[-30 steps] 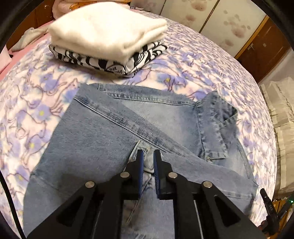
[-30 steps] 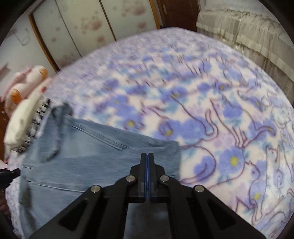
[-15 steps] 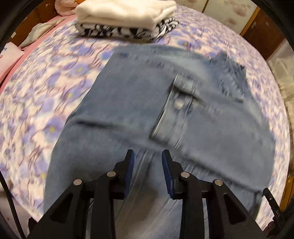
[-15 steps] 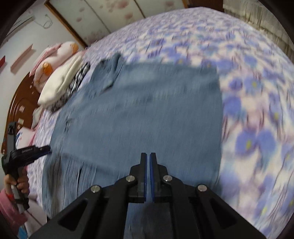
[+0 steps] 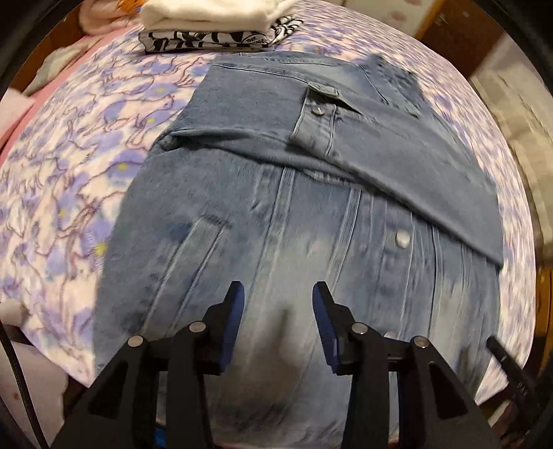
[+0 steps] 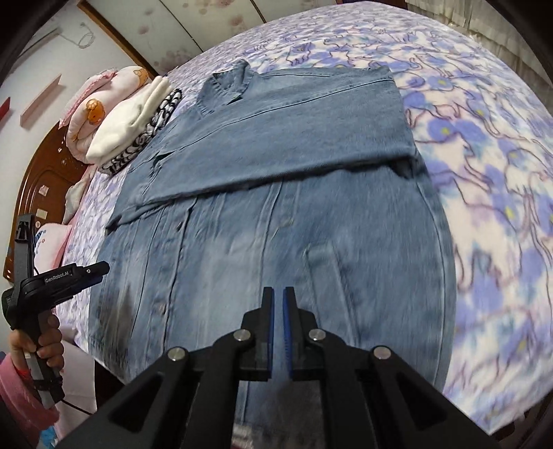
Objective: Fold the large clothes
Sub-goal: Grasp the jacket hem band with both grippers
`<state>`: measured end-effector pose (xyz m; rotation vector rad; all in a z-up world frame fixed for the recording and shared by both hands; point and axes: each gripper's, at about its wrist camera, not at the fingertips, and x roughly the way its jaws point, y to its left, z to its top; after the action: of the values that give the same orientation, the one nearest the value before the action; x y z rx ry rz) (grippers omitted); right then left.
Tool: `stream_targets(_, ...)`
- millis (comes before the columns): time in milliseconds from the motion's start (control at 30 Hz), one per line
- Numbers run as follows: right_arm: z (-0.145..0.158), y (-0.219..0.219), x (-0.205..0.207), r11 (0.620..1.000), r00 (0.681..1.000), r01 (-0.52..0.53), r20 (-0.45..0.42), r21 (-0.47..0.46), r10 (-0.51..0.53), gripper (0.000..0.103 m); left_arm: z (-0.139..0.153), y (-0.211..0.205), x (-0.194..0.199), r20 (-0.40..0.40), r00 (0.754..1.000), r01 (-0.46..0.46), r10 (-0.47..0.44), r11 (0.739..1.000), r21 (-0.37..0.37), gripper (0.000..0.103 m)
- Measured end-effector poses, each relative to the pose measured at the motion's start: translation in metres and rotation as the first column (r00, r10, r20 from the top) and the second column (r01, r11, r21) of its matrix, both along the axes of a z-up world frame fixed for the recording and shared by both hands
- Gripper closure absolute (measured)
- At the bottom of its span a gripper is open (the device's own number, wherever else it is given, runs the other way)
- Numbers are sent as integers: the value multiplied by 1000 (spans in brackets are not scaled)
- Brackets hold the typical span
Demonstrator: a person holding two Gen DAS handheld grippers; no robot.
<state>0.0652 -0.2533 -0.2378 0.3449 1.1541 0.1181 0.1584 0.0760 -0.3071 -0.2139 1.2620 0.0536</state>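
Note:
A blue denim jacket (image 5: 276, 193) lies flat on the bed, its sleeves folded across the upper half; it also shows in the right wrist view (image 6: 276, 165). My left gripper (image 5: 276, 293) is open and empty, above the jacket's lower hem. My right gripper (image 6: 278, 297) has a narrow gap between its pads and holds nothing, also above the lower part of the jacket. The left gripper's handle and the hand on it (image 6: 41, 304) show at the left of the right wrist view.
A stack of folded clothes, white on black-and-white (image 5: 214, 20), sits beyond the jacket's collar; it also shows in the right wrist view (image 6: 134, 121). The bedspread (image 6: 484, 138) has a purple flower print. Pink pillows (image 6: 100, 100) and a wooden headboard (image 6: 38, 179) stand at the far left.
Both grippers let go of the denim and drew back toward the hem. The left gripper opened wide; the right one opened slightly. The sleeve now lies folded across the jacket.

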Motion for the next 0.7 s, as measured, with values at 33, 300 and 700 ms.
stream_targets(33,4,2,-10,1000,1000,9,12,-23,-9,88,3,3,-6,-6,1000,14,-14,1000,-1,63)
stream_targets(300,32,-10,-60,987,988,154,23,-47,-153,77,34,40,-51,-16,998,63,-63,998,-5,53)
stream_targets(700,30,-48,-123,918,918,396,-43,34,-395,51,23,100,-91,-126,990,54,-58,998,-39,25)
